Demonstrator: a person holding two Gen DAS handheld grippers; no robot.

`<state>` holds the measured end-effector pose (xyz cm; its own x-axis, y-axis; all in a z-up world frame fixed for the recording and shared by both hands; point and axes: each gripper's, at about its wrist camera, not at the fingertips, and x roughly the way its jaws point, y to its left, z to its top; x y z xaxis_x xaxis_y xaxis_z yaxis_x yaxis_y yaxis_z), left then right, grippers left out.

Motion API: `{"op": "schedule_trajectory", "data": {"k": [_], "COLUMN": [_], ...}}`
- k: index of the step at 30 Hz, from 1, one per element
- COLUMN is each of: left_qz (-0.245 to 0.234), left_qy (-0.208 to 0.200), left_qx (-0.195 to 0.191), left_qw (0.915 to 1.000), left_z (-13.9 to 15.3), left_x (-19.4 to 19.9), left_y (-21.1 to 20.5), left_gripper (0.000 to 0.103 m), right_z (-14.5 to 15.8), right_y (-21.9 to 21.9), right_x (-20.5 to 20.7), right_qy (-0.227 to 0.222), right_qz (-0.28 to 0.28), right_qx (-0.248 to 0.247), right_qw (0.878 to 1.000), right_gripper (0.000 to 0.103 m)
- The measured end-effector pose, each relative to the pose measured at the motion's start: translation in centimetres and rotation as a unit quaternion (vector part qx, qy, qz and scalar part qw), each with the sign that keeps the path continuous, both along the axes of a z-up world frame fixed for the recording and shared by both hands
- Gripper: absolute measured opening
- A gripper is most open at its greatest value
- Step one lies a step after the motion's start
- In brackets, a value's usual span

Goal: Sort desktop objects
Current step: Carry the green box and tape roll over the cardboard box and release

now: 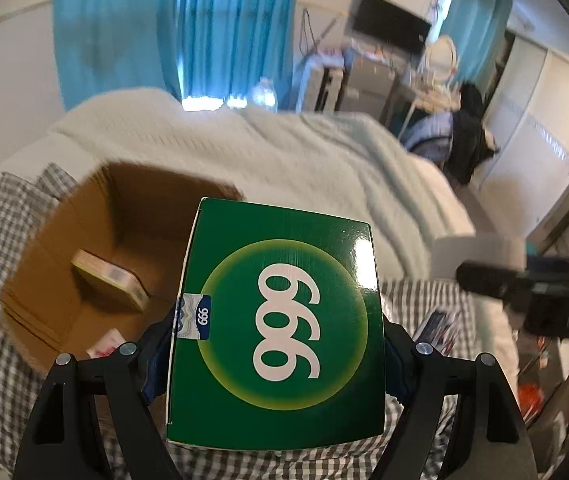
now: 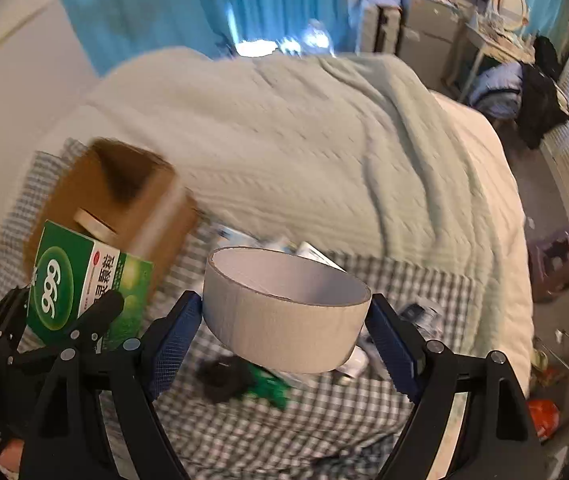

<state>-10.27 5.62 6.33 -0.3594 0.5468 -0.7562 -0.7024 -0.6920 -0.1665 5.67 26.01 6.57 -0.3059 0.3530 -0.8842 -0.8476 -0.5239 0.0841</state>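
Observation:
My left gripper [image 1: 278, 344] is shut on a green "999" medicine box [image 1: 280, 320] and holds it in the air just right of an open cardboard box [image 1: 84, 248]. A small flat carton [image 1: 110, 278] lies inside that cardboard box. My right gripper [image 2: 286, 316] is shut on a white tape roll [image 2: 284, 312] and holds it above the checked cloth [image 2: 324, 412]. In the right wrist view the left gripper [image 2: 56, 320] with the green medicine box [image 2: 84, 284] is at the left, in front of the cardboard box [image 2: 124, 200].
Several small packets and a dark object [image 2: 224, 376] lie on the checked cloth under the tape roll. A pale green blanket [image 2: 304, 140] covers the bed behind. Furniture and clutter stand on the floor at the right [image 2: 564, 256].

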Motion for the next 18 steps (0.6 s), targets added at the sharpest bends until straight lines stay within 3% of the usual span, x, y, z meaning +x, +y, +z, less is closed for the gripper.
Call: {"op": "schedule_trajectory", "data": {"k": [4, 8, 12, 18], "left_qz": [0.030, 0.058, 0.086, 0.133], "left_qy": [0.001, 0.004, 0.011, -0.033], "left_qx": [0.015, 0.007, 0.005, -0.016], "left_qw": [0.9994, 0.9983, 0.9962, 0.9904], "left_z": [3.2, 4.9, 4.7, 2.2], "left_x": [-2.8, -6.2, -8.8, -12.4], "left_y": [-2.5, -5.0, -7.7, -9.3], "left_gripper": [0.083, 0.083, 0.083, 0.083], "right_z": [2.4, 3.5, 3.2, 1.5], "right_y": [-1.9, -3.4, -4.2, -4.4], "right_x": [-2.6, -5.9, -9.3, -14.6], "right_qy": [0.031, 0.060, 0.074, 0.082], "right_qz": [0.023, 0.049, 0.070, 0.099], "right_qx": [0.018, 0.018, 0.007, -0.015], "right_qw": [0.999, 0.997, 0.995, 0.992], "right_gripper": [0.083, 0.083, 0.083, 0.083]}}
